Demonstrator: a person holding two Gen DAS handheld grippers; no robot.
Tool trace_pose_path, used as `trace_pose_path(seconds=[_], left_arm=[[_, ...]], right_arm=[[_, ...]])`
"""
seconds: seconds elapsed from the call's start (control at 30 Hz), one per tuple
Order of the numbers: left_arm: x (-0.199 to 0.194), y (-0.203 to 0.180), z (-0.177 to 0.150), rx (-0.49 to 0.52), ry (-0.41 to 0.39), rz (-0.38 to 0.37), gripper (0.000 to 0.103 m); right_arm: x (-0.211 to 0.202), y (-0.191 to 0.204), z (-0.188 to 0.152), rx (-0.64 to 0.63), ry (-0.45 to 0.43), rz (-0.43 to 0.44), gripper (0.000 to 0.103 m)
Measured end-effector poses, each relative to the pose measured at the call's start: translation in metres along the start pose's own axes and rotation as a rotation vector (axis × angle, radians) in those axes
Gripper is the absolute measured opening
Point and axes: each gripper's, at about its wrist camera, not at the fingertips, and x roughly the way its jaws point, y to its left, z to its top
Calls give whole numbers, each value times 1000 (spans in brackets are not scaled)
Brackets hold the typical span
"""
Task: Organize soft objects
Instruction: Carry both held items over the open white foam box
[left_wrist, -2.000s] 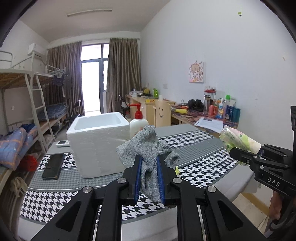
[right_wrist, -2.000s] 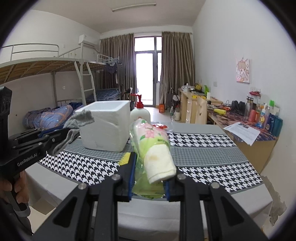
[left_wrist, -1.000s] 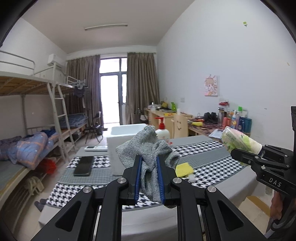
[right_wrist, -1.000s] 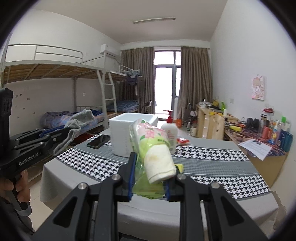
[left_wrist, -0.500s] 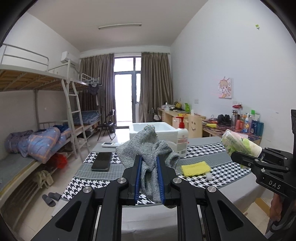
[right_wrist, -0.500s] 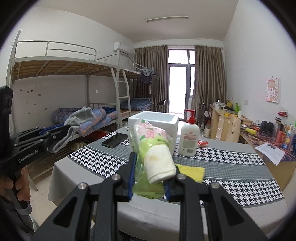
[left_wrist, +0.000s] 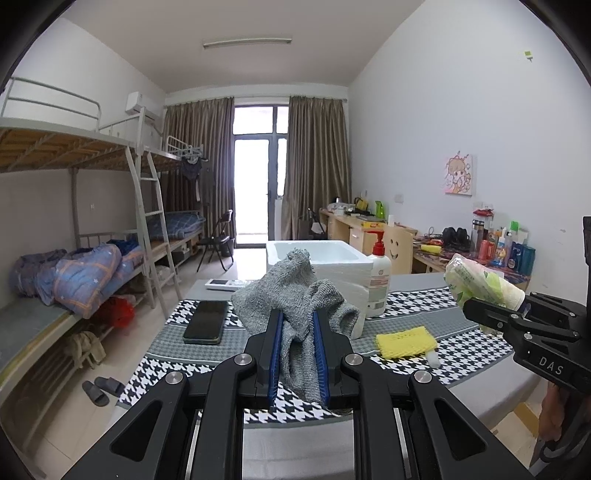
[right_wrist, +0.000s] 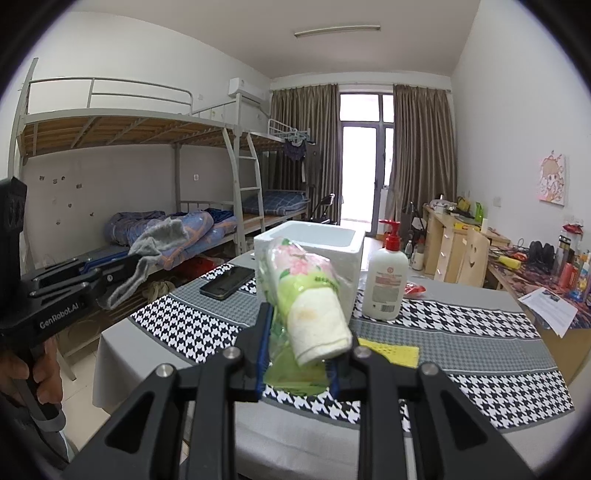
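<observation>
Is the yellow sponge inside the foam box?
No. The sponge lies on the tablecloth, in front of the foam box and the lotion bottle.

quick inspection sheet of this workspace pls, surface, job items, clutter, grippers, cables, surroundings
surface: table under a grey and black-and-white houndstooth cloth
job's things: grey cloth in the left gripper; rolled towel in a clear wrapper in the right gripper; yellow cloth lying on the table; open white foam box standing on the table
clutter: lotion pump bottle beside the box; black phone; white remote
grippers: left gripper shut on the grey cloth; right gripper shut on the wrapped towel; both held above the near table edge
cables: nothing seen on the table
surroundings: bunk beds, curtained glass door, crowded desk along the wall
</observation>
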Motion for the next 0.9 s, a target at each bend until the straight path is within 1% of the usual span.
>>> trace_pose_path(seconds=[0.57,0.9], left_arm=[[47,6,24,-5,34,-16,17],[77,10,41,-2,49,7,17]], right_arm=[[46,-21,28,6,58,1,29],[72,-34,43,23,64,18,29]])
